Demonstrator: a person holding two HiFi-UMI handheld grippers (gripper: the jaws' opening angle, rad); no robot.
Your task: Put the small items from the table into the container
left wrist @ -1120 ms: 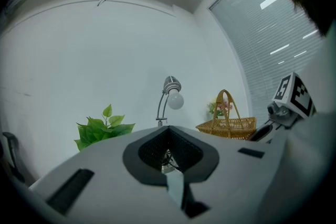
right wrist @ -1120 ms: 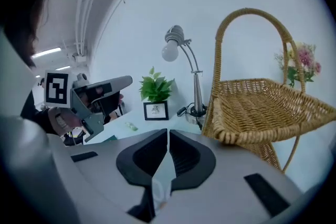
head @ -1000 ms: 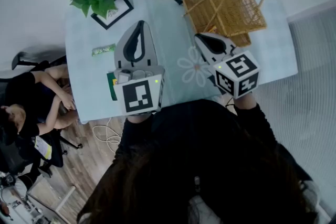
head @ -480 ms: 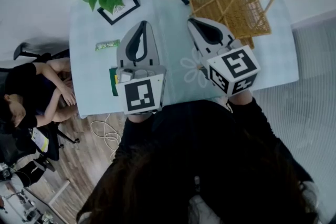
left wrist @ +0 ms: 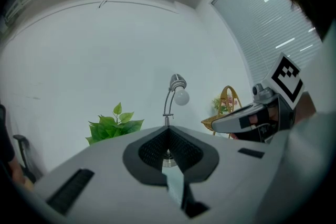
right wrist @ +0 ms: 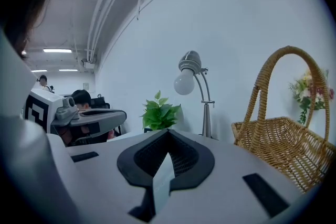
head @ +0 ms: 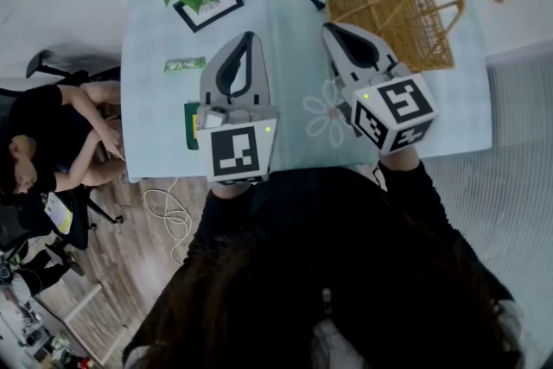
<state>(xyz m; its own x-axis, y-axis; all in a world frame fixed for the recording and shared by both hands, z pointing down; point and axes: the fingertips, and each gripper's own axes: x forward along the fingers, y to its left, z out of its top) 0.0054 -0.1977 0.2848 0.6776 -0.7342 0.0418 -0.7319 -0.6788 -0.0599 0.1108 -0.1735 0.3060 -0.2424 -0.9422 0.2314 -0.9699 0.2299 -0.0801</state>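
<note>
Over the pale blue table (head: 155,112), the left hand-held gripper (head: 248,37) and the right hand-held gripper (head: 329,28) hover side by side, pointing forward, both with jaws together and empty.

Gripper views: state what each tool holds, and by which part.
Nothing is held. The left tool and the right tool both have their jaws together, with nothing between them.

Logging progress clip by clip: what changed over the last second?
The right gripper rose and moved forward, its tip now alongside the wicker basket; jaws shut, empty. Nothing was picked up or let go. The left gripper, also shut and empty, the green packet and the basket stayed put.
</note>
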